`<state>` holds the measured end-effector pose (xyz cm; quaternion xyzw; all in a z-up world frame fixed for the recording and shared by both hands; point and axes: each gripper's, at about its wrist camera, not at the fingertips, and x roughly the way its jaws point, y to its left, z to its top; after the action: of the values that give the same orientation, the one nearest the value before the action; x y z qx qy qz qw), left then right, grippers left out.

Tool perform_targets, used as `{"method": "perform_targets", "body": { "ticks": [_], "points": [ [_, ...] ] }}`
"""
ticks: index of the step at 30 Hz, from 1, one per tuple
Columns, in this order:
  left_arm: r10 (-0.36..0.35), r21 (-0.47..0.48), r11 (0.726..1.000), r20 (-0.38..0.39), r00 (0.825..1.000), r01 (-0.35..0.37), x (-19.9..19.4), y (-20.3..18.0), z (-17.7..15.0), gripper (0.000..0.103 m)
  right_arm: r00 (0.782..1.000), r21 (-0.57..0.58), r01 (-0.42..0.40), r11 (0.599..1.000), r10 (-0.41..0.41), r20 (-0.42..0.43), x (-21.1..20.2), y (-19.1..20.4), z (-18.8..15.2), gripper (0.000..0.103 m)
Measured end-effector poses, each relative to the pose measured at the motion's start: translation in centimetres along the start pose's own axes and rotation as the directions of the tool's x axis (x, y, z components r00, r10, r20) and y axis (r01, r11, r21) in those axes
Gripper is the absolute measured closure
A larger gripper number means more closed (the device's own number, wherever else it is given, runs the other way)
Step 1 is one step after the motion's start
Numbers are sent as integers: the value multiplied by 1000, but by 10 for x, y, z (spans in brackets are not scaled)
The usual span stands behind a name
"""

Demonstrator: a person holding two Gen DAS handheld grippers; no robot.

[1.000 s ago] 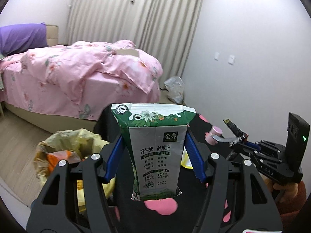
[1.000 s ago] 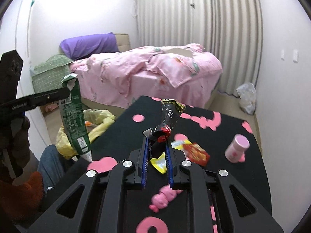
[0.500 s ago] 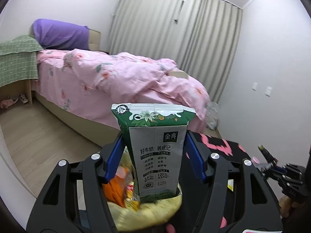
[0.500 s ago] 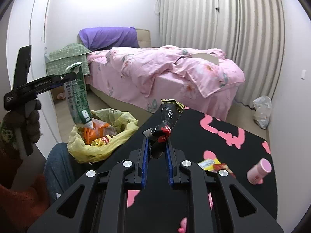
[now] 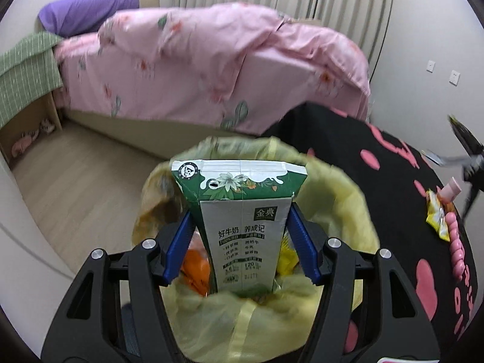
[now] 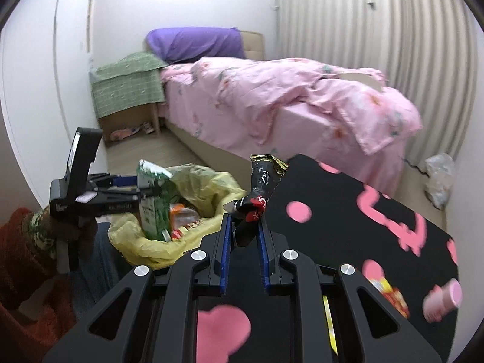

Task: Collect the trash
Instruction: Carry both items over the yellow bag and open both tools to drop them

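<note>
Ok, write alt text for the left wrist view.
The left gripper holds a green and white milk carton upright over an open yellow trash bag with orange and yellow wrappers inside. Behind are a pink bed, wooden floor, and a black table with pink shapes at right.

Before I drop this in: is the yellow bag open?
Open: the yellow bag gapes wide, wrappers visible inside, below the milk carton.

A green-and-white milk carton (image 5: 242, 227), top flattened, stands upright over the mouth of the yellow trash bag (image 5: 335, 211), which holds orange and yellow wrappers, while a crumpled black-and-red wrapper (image 6: 260, 199) rises at the bag's three o'clock, above the table edge.
</note>
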<state>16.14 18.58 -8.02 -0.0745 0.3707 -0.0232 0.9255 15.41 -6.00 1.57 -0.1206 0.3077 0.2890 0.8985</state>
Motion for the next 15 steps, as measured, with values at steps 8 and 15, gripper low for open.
{"method": "perform_targets", "body": {
  "ticks": [8,15],
  "points": [
    [-141,-214,967,2,990,138,-12,42,7,45,992,-79,-118,990,114,-59,78,32,22,86],
    [-79,-218,971,73,994,94,-45,44,29,25,982,-91,-163,982,153,-112,113,45,22,59]
  ]
}}
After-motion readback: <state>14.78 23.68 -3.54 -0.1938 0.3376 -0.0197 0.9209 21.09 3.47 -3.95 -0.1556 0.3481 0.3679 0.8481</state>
